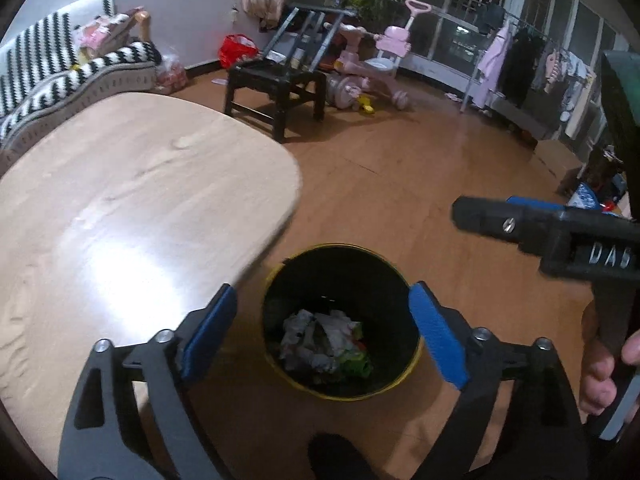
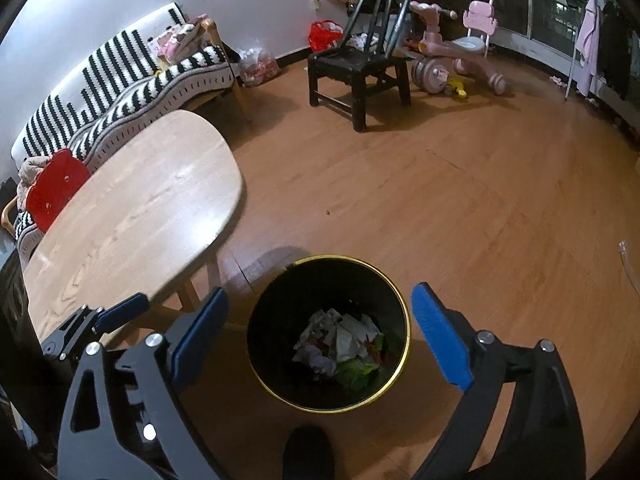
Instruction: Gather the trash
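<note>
left claw (image 1: 320,332) gapes over bin (image 1: 394,280); only right view shows red stool (image 2: 56,188).

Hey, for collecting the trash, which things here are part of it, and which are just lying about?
Part of the job:
black bin
crumpled trash inside it
left gripper, jaws open
right gripper, jaws open

Lying about:
wooden table
black chair
pink tricycle
striped sofa

Pale wooden surface (image 2: 132,208) with rounded end, at left; behind it a sofa (image 2: 120,80) under a black-and-white striped cover. Black wooden chair (image 2: 360,64) on the brown floor (image 2: 460,208), a pink tricycle (image 2: 452,52) just beside it (clothes rack (image 1: 532,64) by the windows).
</note>
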Demonstrator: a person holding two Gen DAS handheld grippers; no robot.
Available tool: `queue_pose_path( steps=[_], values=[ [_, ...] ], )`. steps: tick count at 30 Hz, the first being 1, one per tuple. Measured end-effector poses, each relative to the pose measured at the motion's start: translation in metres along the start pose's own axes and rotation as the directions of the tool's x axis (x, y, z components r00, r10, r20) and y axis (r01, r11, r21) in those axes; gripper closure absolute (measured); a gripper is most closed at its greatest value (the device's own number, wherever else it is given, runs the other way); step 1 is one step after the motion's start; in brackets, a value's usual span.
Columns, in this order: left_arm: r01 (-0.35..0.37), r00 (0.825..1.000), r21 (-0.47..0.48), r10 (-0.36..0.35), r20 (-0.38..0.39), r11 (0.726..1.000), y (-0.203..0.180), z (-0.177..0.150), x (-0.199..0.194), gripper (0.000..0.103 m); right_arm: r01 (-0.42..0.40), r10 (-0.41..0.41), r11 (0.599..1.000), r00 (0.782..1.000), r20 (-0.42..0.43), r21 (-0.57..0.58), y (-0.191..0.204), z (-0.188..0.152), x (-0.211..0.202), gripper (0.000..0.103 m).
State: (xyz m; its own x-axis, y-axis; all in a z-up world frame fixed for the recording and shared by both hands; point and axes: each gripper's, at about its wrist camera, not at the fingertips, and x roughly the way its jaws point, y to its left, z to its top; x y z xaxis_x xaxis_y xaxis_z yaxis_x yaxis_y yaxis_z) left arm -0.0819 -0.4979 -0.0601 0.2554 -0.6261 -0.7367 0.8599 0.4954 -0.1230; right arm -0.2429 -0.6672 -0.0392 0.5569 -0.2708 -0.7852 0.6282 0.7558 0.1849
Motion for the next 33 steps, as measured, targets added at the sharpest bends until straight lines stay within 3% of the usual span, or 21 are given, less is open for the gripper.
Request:
queue_pose_path(
  steps=[5,7,10,12,17,22,28,33],
  values=[
    [-0.107,0.993,0.003,0.107,0.047,0.994,0.038,-0.008,-0.046,0.010,-0.037,0.038,0.999,0.998,0.044,-0.031,0.036,0.014,-0.011,0.007],
    [-0.182,0.980,-0.027,0.184,0.081,0.983,0.067,-0.017,-0.073,0.007,-0.059,0.062,0.997,0.997,0.050,-0.055,0.058,0.018,-0.013,0.007],
    [-0.287,0.953,-0.091,0.294,0.071,0.954,0.111,-0.028,-0.106,0.007,-0.100,0.107,0.989,0.992,0.060,-0.113,0.106,0.023,-0.017,0.007],
    [-0.346,0.932,-0.139,0.357,0.068,0.928,0.141,-0.038,-0.129,0.007,-0.139,0.151,0.975,0.987,0.061,-0.171,0.153,0.024,-0.018,0.007],
    [-0.489,0.859,-0.274,0.511,0.009,0.828,0.222,-0.075,-0.196,0.007,-0.224,0.245,0.925,0.969,0.031,-0.305,0.258,0.016,-0.019,0.007],
    [-0.576,0.792,-0.370,0.610,-0.031,0.729,0.277,-0.114,-0.256,0.007,-0.283,0.318,0.845,0.948,0.001,-0.453,0.365,-0.011,-0.023,0.007],
    [-0.624,0.735,-0.453,0.674,-0.067,0.636,0.318,-0.153,-0.301,0.007,-0.324,0.350,0.781,0.935,-0.054,-0.534,0.444,-0.039,-0.016,0.007],
    [-0.634,0.719,-0.502,0.688,-0.102,0.588,0.344,-0.173,-0.318,0.007,-0.323,0.345,0.750,0.936,-0.076,-0.578,0.484,-0.063,-0.004,0.007]
  ],
)
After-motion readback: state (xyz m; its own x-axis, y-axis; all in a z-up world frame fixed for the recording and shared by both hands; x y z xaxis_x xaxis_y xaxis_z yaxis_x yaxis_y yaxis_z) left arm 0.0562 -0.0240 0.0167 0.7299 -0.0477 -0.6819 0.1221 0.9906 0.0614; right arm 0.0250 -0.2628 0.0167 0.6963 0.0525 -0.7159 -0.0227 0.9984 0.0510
